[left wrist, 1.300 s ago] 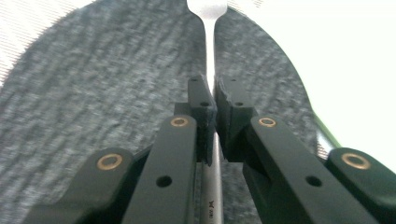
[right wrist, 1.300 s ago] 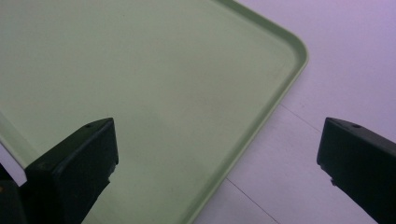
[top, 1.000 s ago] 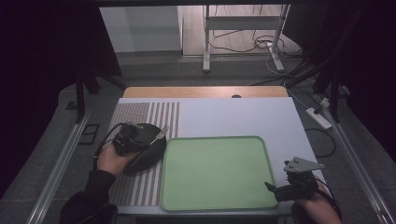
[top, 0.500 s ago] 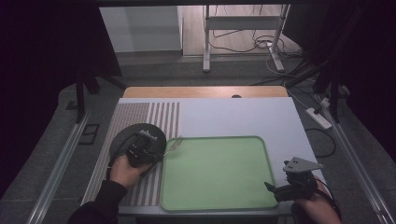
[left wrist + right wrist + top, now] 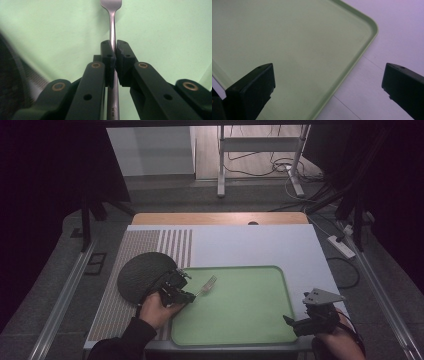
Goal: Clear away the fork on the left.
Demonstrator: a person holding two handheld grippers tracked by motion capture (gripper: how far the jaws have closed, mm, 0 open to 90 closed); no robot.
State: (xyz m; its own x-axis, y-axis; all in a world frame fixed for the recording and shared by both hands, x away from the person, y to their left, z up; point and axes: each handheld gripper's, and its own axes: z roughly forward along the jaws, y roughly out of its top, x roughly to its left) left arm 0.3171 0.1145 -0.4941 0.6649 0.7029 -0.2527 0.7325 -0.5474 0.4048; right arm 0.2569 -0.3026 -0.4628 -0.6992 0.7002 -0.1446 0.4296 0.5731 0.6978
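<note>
A silver fork (image 5: 206, 285) (image 5: 112, 30) points out over the green tray (image 5: 245, 315) (image 5: 299, 50), tines away from my left gripper (image 5: 186, 292) (image 5: 113, 47), which is shut on its handle at the tray's left edge. A dark round plate (image 5: 142, 276) lies just left of that gripper on the striped mat. My right gripper (image 5: 292, 322) (image 5: 328, 80) stands open at the tray's near right corner, jaws wide apart with nothing between them.
A white cover (image 5: 260, 245) spreads over the table, with a striped mat (image 5: 150, 245) on its left part. A wooden table edge (image 5: 220, 218) runs along the back. Metal rails flank the table, and cables and a power strip (image 5: 341, 246) lie on the floor at the right.
My left gripper has come off the dark plate and moved right to the tray's left edge, now carrying the fork out over the tray. The right gripper has stayed put.
</note>
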